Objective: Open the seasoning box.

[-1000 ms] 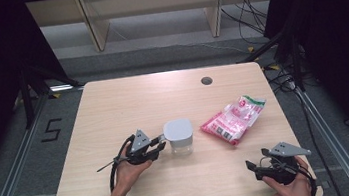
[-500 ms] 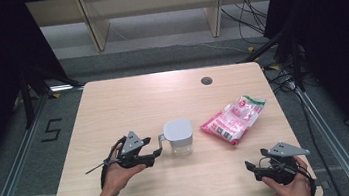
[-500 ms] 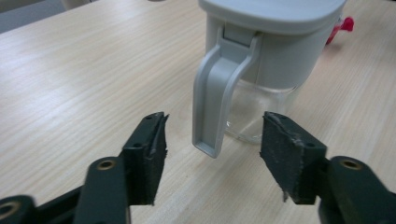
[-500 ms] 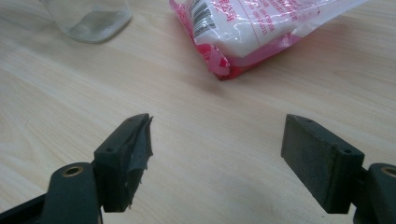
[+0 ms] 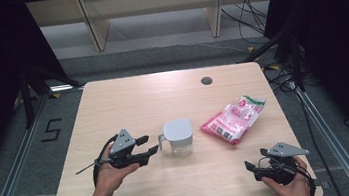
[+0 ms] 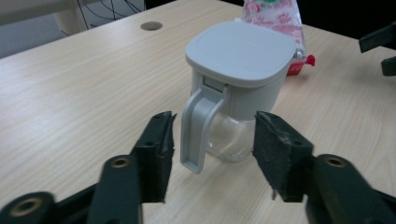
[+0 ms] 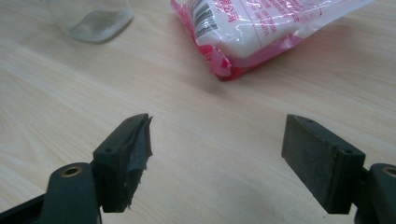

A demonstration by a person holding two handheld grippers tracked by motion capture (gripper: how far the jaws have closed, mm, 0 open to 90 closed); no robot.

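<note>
A clear jar with a grey lid (image 5: 179,136) stands mid-table, its grey handle (image 5: 161,141) turned left. My left gripper (image 5: 149,145) hovers just left of the handle, held a little off the table. In the left gripper view the jar (image 6: 240,51) stands ahead, and the handle (image 6: 198,126) lines up with the gap between the jaws of the left gripper (image 6: 215,135), with no pad touching it. Those jaws have just been closing and stand open, with nothing gripped. My right gripper (image 5: 253,161) rests open at the front right, and in its own view (image 7: 217,140) only bare tabletop lies between its fingers.
A pink and white sealed packet (image 5: 233,119) lies right of the jar, and the right gripper view shows the packet (image 7: 261,28) ahead of the jaws. A round cable hole (image 5: 206,80) sits near the table's far edge. Cables trail on the floor beyond.
My left gripper has backed off to the left from the jar's handle and risen a little. The jar, the packet and the right gripper have stayed where they were.
</note>
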